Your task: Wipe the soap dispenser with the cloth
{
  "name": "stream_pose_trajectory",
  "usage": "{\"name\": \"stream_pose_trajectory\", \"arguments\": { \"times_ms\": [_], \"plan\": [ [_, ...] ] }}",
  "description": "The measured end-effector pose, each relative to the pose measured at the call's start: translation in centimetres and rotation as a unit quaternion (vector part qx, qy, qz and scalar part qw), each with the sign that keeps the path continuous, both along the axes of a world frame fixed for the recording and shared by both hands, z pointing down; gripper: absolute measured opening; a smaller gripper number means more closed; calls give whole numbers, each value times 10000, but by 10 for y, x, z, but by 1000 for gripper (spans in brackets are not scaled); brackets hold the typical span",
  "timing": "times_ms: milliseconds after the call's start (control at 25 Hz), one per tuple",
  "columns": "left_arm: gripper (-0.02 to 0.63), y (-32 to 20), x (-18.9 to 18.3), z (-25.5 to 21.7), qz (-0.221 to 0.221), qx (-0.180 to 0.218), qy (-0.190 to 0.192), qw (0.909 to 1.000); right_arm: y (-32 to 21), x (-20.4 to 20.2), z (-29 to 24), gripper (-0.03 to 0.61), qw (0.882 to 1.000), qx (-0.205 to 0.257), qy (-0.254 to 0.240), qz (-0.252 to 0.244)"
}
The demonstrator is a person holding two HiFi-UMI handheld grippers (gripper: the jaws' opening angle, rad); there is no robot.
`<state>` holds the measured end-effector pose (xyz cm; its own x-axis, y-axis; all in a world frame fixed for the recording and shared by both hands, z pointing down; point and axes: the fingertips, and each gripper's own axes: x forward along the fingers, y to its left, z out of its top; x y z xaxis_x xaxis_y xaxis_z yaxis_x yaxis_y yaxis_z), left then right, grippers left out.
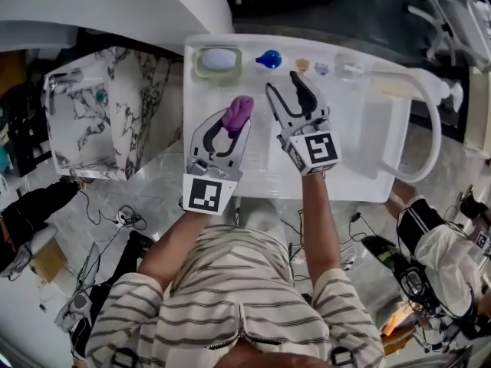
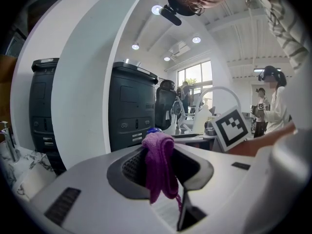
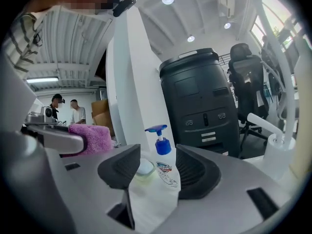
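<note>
Nearby, my left gripper (image 1: 228, 129) pinches the purple cloth (image 1: 239, 113) over the white basin (image 1: 360, 148); to its right, my right gripper (image 1: 285, 84) stands wide and empty, facing the soap dispenser (image 1: 268, 58) at the far rim

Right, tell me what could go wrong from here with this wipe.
1. The right gripper is open and the tall, narrow soap dispenser stands ahead, ungripped; a jaw's nudge could tip it.
2. The soap dish sits close beside it, likely to be knocked on approach.
3. The left gripper pinches only a bunch of the purple cloth, whose rest hangs loose; rubbing might pull it out.
</note>
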<state>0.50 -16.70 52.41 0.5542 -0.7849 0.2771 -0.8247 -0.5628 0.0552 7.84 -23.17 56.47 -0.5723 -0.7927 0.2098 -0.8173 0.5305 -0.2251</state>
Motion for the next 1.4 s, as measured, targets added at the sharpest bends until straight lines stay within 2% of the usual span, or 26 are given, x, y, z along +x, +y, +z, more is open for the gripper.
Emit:
{"name": "stream_pose_trajectory", "arguments": {
  "times_ms": [280, 480, 600, 760, 920, 1040, 1200, 1400],
  "plan": [
    [124, -3, 0, 10, -50, -72, 0, 10000, -18, -5, 25, 269, 9982, 103, 505, -301],
    [124, -3, -3, 13, -74, -129, -6, 9999, -32, -5, 42, 279, 9958, 115, 745, -525],
    [124, -2, -7, 15, -121, -177, -20, 9998, -36, -5, 44, 281, 9957, 140, 699, -595],
    [124, -2, -12, 18, -165, -194, -33, 9997, -36, -6, 25, 281, 9968, 425, 457, -491],
    [124, -3, -14, 18, -201, -195, -42, 9996, -37, -14, 7, 235, 9947, 703, 571, -487],
    [124, -3, -14, 18, -200, -175, -74, 9996, -41, -21, 5, 222, 9938, 733, 674, -490],
    [124, -2, -13, 17, -197, -165, -100, 9996, -43, -22, 7, 120, 9936, 770, 738, -360],
    [124, 0, -12, 18, -196, -186, -99, 9996, -42, -20, 9, 120, 9933, 727, 851, -285]
  ]
}}
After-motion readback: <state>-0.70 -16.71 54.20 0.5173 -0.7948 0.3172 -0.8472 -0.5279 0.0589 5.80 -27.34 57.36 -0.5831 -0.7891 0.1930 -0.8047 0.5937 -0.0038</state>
